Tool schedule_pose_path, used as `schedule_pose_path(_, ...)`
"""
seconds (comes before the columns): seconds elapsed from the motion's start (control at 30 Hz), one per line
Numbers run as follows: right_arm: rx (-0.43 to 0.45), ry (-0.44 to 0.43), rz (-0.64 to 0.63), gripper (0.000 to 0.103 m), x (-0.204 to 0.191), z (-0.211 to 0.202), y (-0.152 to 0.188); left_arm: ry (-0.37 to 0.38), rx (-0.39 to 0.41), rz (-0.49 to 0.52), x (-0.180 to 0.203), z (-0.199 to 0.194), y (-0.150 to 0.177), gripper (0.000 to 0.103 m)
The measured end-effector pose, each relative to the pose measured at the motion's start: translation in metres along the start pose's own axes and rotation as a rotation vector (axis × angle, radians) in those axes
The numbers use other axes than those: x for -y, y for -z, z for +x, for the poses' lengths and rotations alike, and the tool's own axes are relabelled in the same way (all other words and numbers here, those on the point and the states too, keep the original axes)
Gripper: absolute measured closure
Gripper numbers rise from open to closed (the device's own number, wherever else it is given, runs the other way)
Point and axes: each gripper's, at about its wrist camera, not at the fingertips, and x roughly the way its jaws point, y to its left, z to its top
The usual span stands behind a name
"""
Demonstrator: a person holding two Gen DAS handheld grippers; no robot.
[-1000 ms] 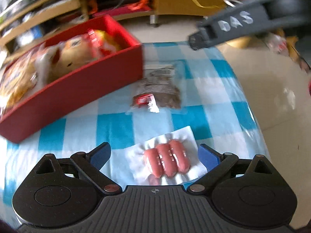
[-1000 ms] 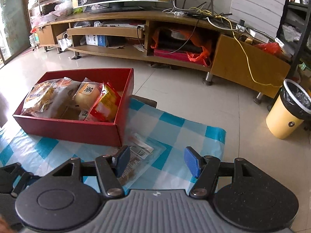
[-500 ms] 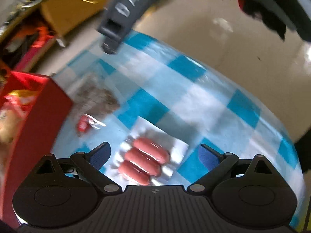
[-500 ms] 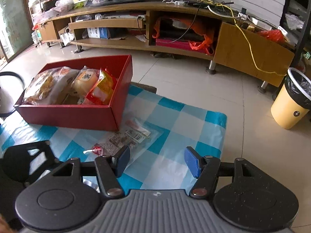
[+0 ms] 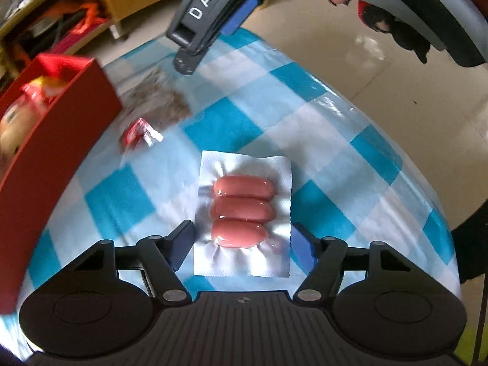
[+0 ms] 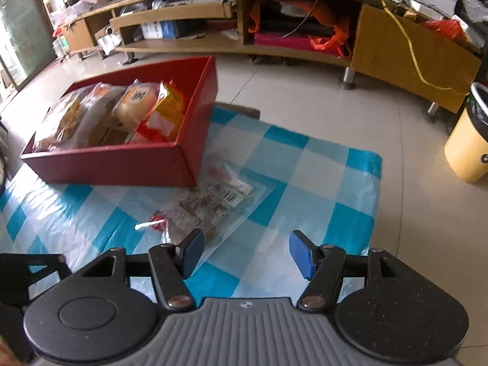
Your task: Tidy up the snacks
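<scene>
I have the sausage pack [image 5: 242,213] lying flat on the checked cloth [image 5: 320,140], framed by my left gripper [image 5: 242,245], whose jaws have just been closing but don't pinch it yet. It looks light, slick and floppy at the margins; I'd grip across the three firm sausages. One clear snack bag [image 6: 210,204] lies beside the single red box [image 6: 122,161]; my right gripper [image 6: 247,254] hangs half-open, empty.

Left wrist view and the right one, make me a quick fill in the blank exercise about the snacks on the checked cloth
1. The sealed pack between the left gripper fingers holds ____ sausages.
2. The snack box is coloured ____.
3. The clear packet lies ____ the box, on the cloth.
4. The right gripper fingers hold ____.

Missing words: three; red; outside; nothing
</scene>
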Motion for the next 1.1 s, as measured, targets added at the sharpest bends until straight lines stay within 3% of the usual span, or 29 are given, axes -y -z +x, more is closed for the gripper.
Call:
schedule_pose_path(0.13,-0.012,-0.009,0.022,0.041,-0.001,0.003,-0.001,-0.02,-0.004,-0.143,-0.008,0.001,-0.006,0.01)
schedule_pose_path(0.23,-0.026,-0.025,0.029,0.041,-0.002,0.007,0.001,-0.066,0.001,-0.15,-0.004,0.007,-0.014,0.007)
schedule_pose_path(0.3,-0.041,-0.027,0.039,0.041,-0.001,0.01,0.002,-0.085,0.008,-0.166,0.001,0.008,-0.016,0.01)
schedule_pose_path(0.4,-0.053,-0.025,0.065,0.041,0.002,0.015,0.003,-0.094,0.018,-0.181,0.005,0.003,-0.017,0.027)
schedule_pose_path(0.57,-0.045,-0.048,0.133,0.041,0.004,0.02,-0.006,-0.113,0.0,-0.267,0.002,-0.002,-0.007,0.028)
schedule_pose_path(0.63,-0.042,-0.071,0.164,0.033,0.003,0.024,-0.012,-0.105,0.002,-0.315,-0.004,-0.007,-0.001,0.028)
schedule_pose_path(0.77,-0.066,-0.099,0.236,0.031,-0.01,0.042,-0.024,-0.097,0.02,-0.395,-0.016,-0.023,0.015,0.028)
schedule_pose_path(1.0,-0.062,0.082,0.101,0.014,-0.055,0.072,-0.031,-0.066,0.045,-0.457,-0.033,-0.036,0.026,0.028)
schedule_pose_path(1.1,-0.051,0.075,0.072,0.01,-0.051,0.07,-0.024,-0.056,0.047,-0.478,-0.04,-0.039,0.031,0.028)
